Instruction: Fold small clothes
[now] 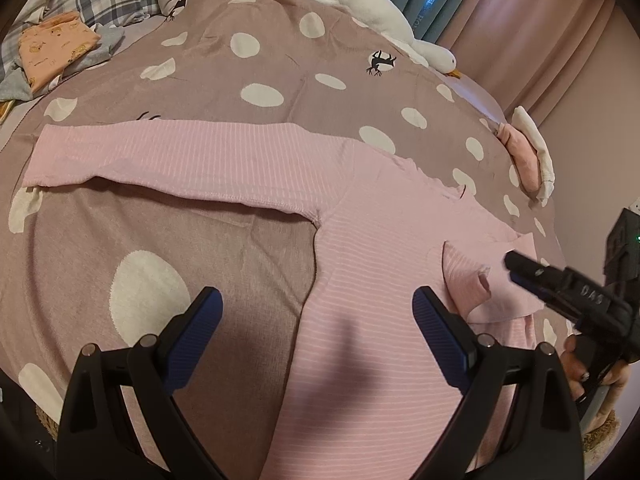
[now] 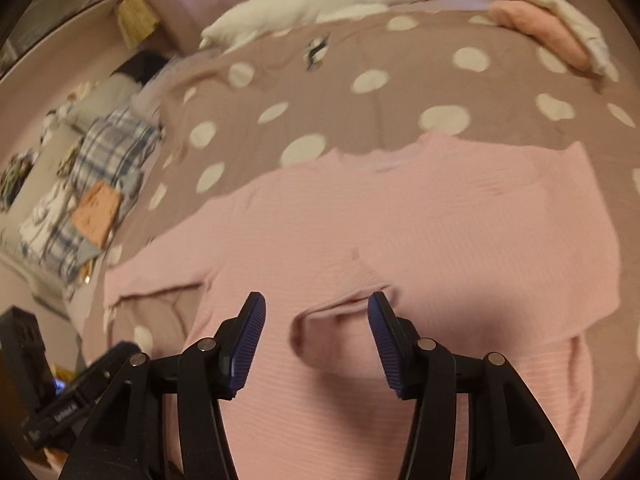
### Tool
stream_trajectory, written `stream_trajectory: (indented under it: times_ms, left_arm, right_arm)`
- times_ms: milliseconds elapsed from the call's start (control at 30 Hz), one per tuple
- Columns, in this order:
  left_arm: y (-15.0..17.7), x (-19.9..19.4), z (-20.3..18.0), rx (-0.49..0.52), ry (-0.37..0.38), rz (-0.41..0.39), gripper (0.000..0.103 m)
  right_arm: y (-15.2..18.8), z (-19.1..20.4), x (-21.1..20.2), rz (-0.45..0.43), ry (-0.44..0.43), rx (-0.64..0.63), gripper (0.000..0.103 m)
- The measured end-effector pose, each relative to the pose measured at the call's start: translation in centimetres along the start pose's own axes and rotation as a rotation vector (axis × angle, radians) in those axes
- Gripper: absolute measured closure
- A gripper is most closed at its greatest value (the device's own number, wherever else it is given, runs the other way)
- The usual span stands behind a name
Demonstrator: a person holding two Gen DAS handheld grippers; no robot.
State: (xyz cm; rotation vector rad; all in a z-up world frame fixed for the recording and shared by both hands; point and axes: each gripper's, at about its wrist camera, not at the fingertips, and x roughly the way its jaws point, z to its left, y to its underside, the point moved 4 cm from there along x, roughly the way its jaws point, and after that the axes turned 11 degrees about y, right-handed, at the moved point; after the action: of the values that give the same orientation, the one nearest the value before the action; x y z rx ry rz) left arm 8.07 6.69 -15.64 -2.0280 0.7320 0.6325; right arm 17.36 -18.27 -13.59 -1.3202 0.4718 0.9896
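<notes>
Spotted bedspread (image 1: pixel 248 56): goose plush (image 1: pixel 360 4) beyond pink top (image 1: pixel 360 240).

My view: top (image 1: pixel 360 264) flat on blanket (image 1: pixel 248 56), one sleeve (image 1: pixel 160 152) stretched left, other sleeve (image 1: pixel 480 280) folded onto body, plush goose (image 1: pixel 360 4) far right.

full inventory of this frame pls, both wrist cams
top: 1, pink ribbed, flat on bedspread, one sleeve folded over body, other stretched out
bedspread: 1, mauve with white spots, under top
goose plush: 1, white, far edge of bed
folded cloth: 1, orange print, far left on plaid bedding
pink-and-white item: 1, right edge of bed
curtains: pink and teal, behind bed
left tool: open, above top's edge
right tool: open, over folded sleeve
hand: 1, holding right tool
</notes>
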Motion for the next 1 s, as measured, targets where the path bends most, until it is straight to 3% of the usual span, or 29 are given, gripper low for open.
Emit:
stream_trajectory:
  times_ms: [300, 600, 767, 900, 1000]
  left_arm:
    - [0.1, 1.4, -1.9, 0.029, 0.054, 0.040, 0.007]
    - [-0.4, 5.5, -10.7, 0.247, 0.141, 0.106, 0.015]
    - [0.2, 10.2, -13.4, 0.290, 0.174, 0.186, 0.033]
    - [0.6, 13.0, -13.4, 0.273, 0.156, 0.205, 0.047]
    - [0.9, 14.9, -12.8, 0.268, 0.130, 0.240, 0.064]
  right_arm:
    - [0.5, -5.7, -1.0, -0.048, 0.047, 0.215, 0.050]
    - [1.8, -11.2, -1.6, -0.114, 0.186, 0.330, 0.050]
    - [2.5, -13.9, -2.3, -0.140, 0.214, 0.381, 0.050]
    - [3.3, -16.0, -2.6, -0.148, 0.238, 0.432, 0.050]
    - [3.8, -17.0, -2.5, -0.143, 0.243, 0.463, 0.050]
